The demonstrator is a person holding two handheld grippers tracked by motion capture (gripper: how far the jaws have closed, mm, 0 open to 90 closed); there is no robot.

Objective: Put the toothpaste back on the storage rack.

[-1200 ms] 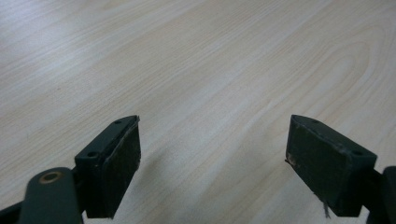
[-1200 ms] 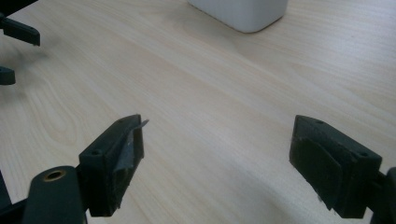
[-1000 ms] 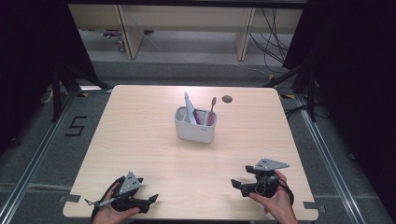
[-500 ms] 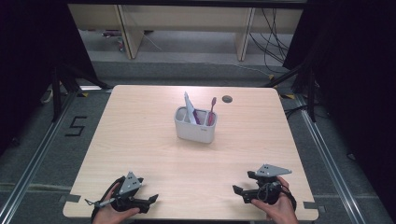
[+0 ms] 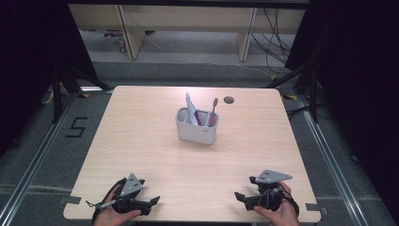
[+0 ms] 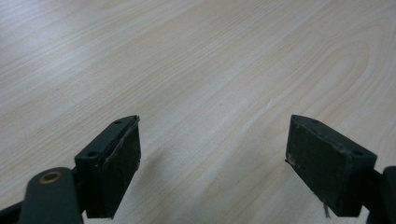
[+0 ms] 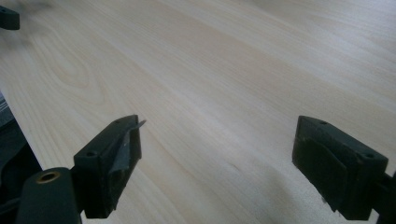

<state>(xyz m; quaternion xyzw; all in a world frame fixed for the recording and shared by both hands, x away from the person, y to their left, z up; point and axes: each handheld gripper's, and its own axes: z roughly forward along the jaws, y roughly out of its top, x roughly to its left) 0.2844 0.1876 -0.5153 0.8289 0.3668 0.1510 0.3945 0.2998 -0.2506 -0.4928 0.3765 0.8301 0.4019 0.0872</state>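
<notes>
pale wooden table (image 5: 141, 141) bears 1 white holder (image 5: 196, 133), both grippers near its front edge.

You can read a single mark: a black numeral "5" (image 5: 76, 127) on the grey floor (image 5: 42, 141), left of the table (image 5: 141, 155). Nothing else is legible.

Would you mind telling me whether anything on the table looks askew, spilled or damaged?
Nothing stands out. The white holder stands upright mid-table, with the toothbrush and tube leaning inside it. Both grippers, left and right, rest open near the front edge.
</notes>
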